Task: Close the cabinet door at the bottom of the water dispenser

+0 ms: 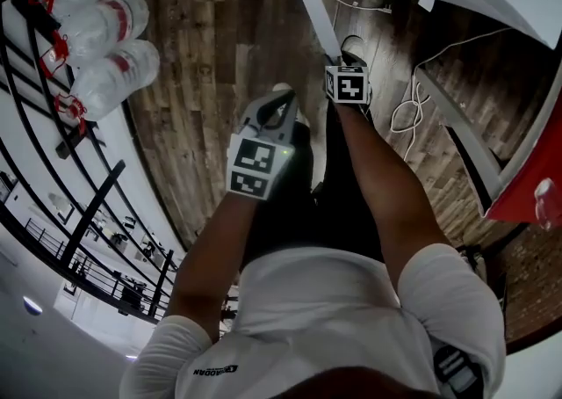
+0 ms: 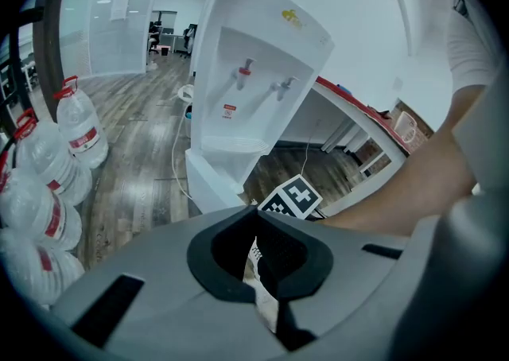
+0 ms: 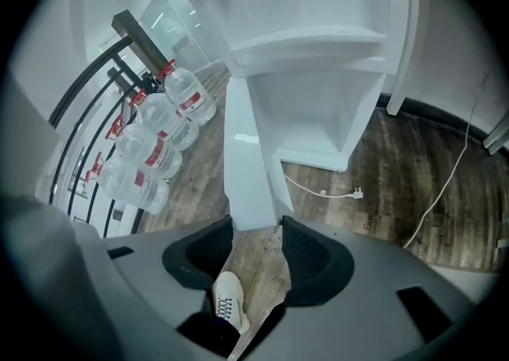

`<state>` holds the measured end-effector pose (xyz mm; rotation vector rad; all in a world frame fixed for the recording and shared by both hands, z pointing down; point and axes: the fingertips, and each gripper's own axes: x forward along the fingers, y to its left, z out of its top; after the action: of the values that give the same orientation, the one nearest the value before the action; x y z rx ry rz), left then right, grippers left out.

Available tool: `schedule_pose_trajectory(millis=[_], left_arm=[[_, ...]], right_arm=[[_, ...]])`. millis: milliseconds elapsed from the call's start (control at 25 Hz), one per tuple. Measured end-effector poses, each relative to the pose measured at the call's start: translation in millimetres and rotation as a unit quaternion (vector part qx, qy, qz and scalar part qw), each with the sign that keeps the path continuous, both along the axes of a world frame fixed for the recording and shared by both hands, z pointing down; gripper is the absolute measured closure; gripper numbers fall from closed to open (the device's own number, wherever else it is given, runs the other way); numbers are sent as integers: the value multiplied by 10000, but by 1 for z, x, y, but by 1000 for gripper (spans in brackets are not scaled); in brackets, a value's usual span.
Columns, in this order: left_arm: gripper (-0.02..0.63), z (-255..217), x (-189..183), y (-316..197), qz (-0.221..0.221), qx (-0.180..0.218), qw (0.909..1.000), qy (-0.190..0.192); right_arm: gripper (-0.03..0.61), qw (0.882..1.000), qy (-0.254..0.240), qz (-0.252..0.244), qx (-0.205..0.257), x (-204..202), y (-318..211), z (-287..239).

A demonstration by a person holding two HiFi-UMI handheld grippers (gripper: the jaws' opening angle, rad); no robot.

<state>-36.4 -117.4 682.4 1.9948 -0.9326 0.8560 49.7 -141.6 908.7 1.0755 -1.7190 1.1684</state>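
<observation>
So the right gripper (image 3: 256, 228) has its jaws clamped on the free edge of the cabinet door (image 3: 245, 161). The door is swung wide open and stands edge-on in front of the water dispenser (image 2: 254, 89), with the empty bottom compartment (image 3: 318, 113) showing behind it. The left gripper (image 2: 256, 215) is pinched together on nothing and hangs near the right one over the wood floor (image 1: 219, 37), with a bunch of big water bottles (image 3: 159, 145) lying off to the left by a black railing (image 3: 95, 89).
</observation>
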Motion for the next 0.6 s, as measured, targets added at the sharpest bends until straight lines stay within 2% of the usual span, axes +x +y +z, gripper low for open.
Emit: schedule_pose_trajectory(millis=[280,440,600], left_arm=[[617,5,20,-11,277,-13,9996,-3],[617,4,26,-25,311,55,9995,-5],[617,2,31,-36,321,108,9994,-15]], right_arm=[[383,9996,146,157,167,41,-20,-1],[382,9993,256,36,264,59,-33,-2],[383,9987,351,180,313,83,-48,-3]])
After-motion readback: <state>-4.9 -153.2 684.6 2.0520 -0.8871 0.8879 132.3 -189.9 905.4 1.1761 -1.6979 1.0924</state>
